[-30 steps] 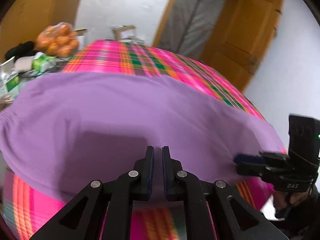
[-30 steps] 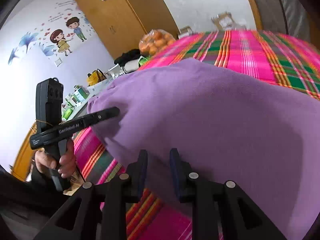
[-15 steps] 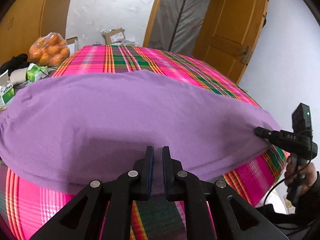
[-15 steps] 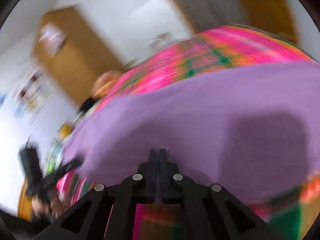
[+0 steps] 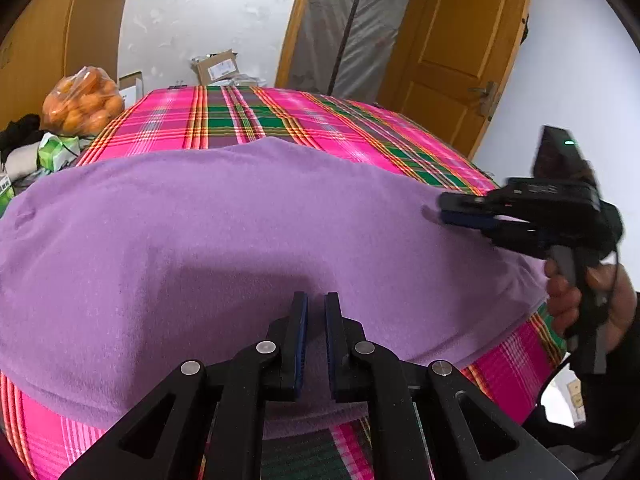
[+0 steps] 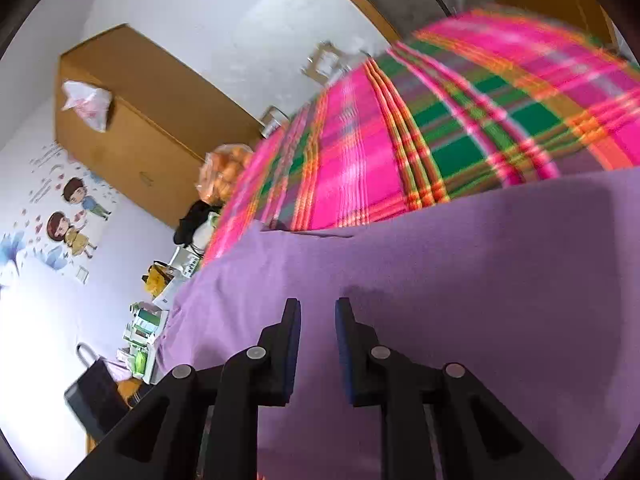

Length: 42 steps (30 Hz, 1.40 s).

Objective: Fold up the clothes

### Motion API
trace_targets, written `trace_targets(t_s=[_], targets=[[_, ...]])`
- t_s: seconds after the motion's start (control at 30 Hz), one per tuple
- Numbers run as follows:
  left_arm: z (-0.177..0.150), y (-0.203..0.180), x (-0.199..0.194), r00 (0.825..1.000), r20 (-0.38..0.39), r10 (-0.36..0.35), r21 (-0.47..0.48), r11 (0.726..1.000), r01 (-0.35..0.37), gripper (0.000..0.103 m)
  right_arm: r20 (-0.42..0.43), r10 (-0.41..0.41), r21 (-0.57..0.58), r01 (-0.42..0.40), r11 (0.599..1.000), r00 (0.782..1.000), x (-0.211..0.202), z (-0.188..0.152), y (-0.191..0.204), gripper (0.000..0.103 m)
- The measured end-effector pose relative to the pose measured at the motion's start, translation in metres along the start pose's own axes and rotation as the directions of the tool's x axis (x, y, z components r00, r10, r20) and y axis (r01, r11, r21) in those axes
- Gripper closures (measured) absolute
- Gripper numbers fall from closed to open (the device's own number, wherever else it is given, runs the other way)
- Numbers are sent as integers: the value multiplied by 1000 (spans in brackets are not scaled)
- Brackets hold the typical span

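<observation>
hovering over the purple garment point(image 5: 248, 240) spread across the plaid-covered table point(image 5: 256, 120), your left gripper point(image 5: 316, 320) is showing a narrow gap; your right gripper point(image 6: 318, 332) is gaping wider, holding nothing.

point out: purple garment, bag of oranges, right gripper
purple garment point(image 5: 224, 232), left wrist view, middle of the flat cloth.
bag of oranges point(image 5: 82, 100), left wrist view, middle of the bag.
right gripper point(image 6: 317, 344), right wrist view, gap midway between its fingertips, over the garment.
</observation>
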State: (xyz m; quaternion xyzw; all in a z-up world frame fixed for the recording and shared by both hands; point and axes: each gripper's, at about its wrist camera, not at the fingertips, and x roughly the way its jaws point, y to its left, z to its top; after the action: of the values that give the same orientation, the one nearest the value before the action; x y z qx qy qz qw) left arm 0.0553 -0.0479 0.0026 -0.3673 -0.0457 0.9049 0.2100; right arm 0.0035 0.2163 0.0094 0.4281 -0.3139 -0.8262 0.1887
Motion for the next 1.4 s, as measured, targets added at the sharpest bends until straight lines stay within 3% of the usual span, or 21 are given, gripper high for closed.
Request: trace_targets(t_s=[0.13, 0.37, 0.47, 0.67, 0.8, 0.9, 1.03, 1.27, 1.4], targets=[[-1, 0, 1, 1000, 1, -1, -1, 1000, 1, 95, -40, 33, 118, -28, 993, 999, 21, 20, -12, 84], [-1, 1, 2, 1000, 4, -3, -2, 1000, 3, 95, 42, 39, 267, -49, 962, 998, 14, 35, -47, 92], [-3, 0, 1, 1000, 6, 2, 6, 1000, -2, 95, 61, 33, 236, -46, 971, 998, -4, 24, -52, 86], [-3, -8, 2, 1000, 4, -8, 20, 1000, 8, 94, 7, 102, -13, -102, 995, 995, -38, -36, -36, 85], [-4, -21, 4, 1000, -5, -31, 52, 998, 31, 94, -27, 87, -217, -91, 972, 996, -51, -72, -19, 87], [-8, -28, 3, 999, -5, -32, 71, 997, 32, 94, -36, 64, -350, -73, 934, 997, -57, -93, -6, 87], [-10, -23, -3, 1000, 5, -25, 48, 999, 24, 94, -5, 73, -326, -71, 943, 997, -63, -90, -10, 87], [-13, 24, -24, 994, 48, 100, -65, 993, -97, 94, 62, 56, -218, -41, 975, 997, -78, -79, -36, 92], [-12, 67, -38, 978, 64, 198, -189, 965, -183, 94, 68, 52, -223, -35, 974, 996, -72, -72, -31, 86]])
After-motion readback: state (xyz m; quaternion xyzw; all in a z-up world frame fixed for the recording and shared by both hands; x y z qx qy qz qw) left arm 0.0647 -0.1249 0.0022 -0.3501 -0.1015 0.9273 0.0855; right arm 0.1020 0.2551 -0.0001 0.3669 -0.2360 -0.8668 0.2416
